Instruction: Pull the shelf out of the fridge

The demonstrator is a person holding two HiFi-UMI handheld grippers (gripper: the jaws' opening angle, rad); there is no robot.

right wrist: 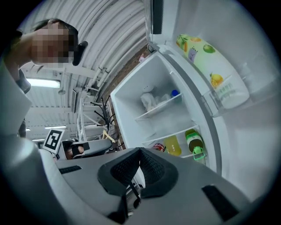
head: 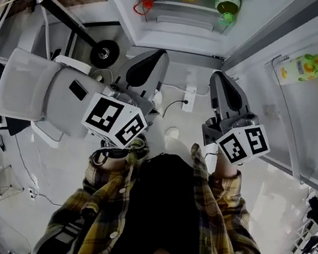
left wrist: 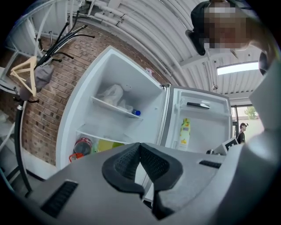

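The white fridge (head: 182, 30) stands open ahead of me. In the left gripper view, its upper glass shelf (left wrist: 115, 107) carries a white bag and a blue-capped item. A lower shelf (left wrist: 99, 134) sits above a red bottle (left wrist: 81, 147) and yellow and green bottles. The right gripper view shows both shelves (right wrist: 159, 108) too. My left gripper (head: 153, 55) and right gripper (head: 219, 79) hang side by side in front of the fridge, well short of it. Both are shut and empty, with pads (left wrist: 151, 165) pressed together at the tips (right wrist: 140, 151).
The open fridge door (head: 311, 126) swings out on the right and holds a yellow-green bottle (head: 304, 65). A grey chair (head: 31, 92) stands on the left by a coat stand (left wrist: 26, 74). A power strip with cable (head: 188, 98) lies on the floor by the fridge base.
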